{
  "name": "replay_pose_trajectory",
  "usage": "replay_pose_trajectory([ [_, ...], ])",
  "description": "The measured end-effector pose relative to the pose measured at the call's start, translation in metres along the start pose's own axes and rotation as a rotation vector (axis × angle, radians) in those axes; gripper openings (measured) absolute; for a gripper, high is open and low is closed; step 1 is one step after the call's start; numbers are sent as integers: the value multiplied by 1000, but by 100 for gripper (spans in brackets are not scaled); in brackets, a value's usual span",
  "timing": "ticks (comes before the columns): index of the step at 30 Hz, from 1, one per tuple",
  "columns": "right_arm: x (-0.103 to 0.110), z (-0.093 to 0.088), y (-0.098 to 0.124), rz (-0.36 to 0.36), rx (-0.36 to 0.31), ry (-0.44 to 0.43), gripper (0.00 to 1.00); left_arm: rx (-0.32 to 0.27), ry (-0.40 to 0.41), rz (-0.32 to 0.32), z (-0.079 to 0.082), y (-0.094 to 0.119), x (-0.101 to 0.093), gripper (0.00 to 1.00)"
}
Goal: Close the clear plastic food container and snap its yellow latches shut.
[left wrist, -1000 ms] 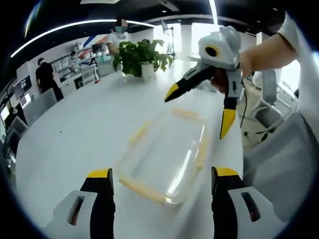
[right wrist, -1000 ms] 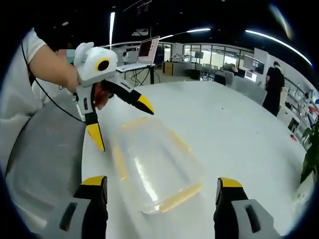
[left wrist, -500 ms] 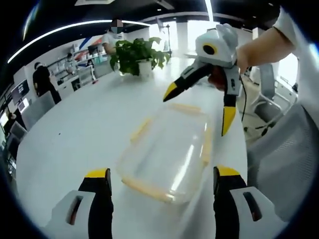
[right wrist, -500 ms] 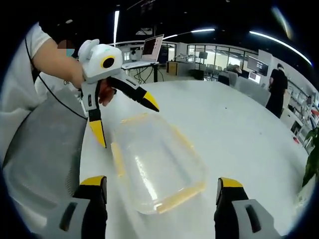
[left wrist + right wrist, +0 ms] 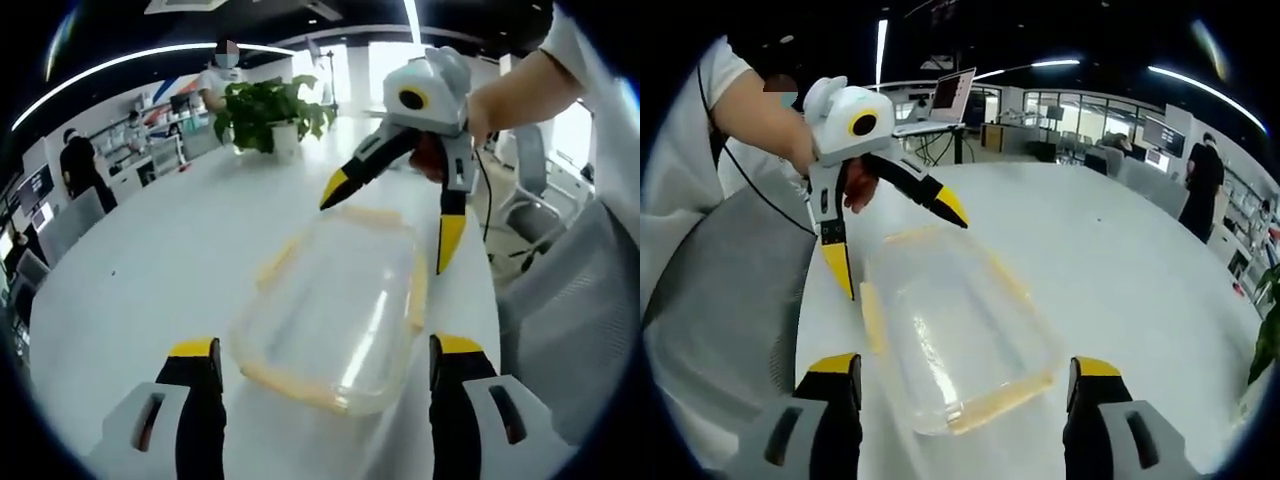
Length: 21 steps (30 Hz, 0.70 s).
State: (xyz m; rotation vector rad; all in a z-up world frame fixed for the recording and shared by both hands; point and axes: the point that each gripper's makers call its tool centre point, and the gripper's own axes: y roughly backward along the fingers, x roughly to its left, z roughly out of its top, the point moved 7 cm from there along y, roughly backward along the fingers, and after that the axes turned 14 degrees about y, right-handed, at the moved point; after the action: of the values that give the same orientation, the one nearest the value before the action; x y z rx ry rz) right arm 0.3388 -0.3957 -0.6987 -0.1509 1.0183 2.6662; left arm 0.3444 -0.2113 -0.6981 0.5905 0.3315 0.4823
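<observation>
Left gripper view had the box lying lid-on on the white table, its near short end between the left gripper's wide-spread jaws, while the right gripper, jaws splayed and empty, hovered over the far end by the plant. Right gripper view showed the box from the other end, a yellow latch near the right gripper and the left gripper above the far corner; best, I'd judge, was pressing each latch down squarely while the other claw steadied the box.

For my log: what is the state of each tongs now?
Left tongs: open, holding nothing.
Right tongs: open, holding nothing.
</observation>
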Motion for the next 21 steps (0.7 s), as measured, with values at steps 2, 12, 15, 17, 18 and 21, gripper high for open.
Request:
replay_pose_trajectory([
  [2, -1, 2, 0, 2, -13, -3, 78, 1, 2, -2, -1, 0, 0, 82],
  [12, -2, -1, -1, 8, -4, -2, 76, -3, -1, 17, -3, 0, 4, 72],
  [15, -2, -1, -1, 16, -5, -2, 75, -3, 2, 16, -3, 0, 4, 72],
  [17, -3, -1, 1, 25, -6, -1, 74, -2, 2, 13, -3, 0, 3, 72],
  [18, -3, -2, 1, 28, -8, 3, 71, 0, 1, 12, -3, 0, 3, 72],
  [21, -4, -2, 1, 28, -10, -4, 71, -2, 2, 10, -4, 1, 3, 72],
])
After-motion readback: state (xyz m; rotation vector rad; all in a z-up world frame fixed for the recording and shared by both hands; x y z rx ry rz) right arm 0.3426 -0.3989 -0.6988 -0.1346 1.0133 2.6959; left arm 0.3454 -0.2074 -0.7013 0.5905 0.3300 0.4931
